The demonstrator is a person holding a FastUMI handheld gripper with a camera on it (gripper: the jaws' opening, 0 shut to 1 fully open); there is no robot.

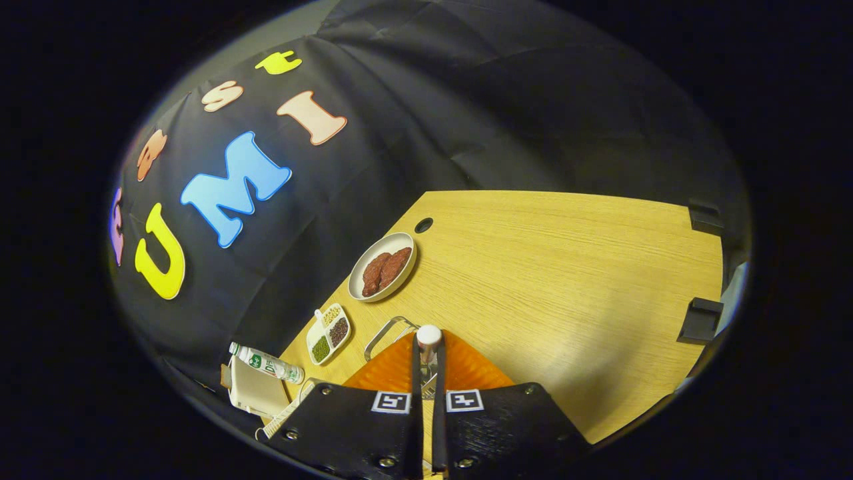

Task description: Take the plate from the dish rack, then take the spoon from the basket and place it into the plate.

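A pale wooden surface (566, 267) is seen against the booth's black cloth wall, with a round cable hole near its far corner. The claw (427, 353) is held nearly closed, and a white-tipped handle, judged to be the spoon (428, 335), is pinched between its two fingers and stands up just ahead of them. Directly below the claw an orange ribbed plate (393, 370) is seen, with a bent wire frame (385, 333) at its far left edge; whether that frame belongs to the dish rack or the basket cannot be told. Beyond the fingers, well apart, a white oval dish (383, 267) with two dark red pieces is lying near the surface's edge. To the left, a small divided tray (328, 333) of beans and a white bottle (266, 363) lying on a carton are seen. The plate is judged to have been taken out already, and the spoon lifted; what is left is for the spoon to be lowered and released into the plate
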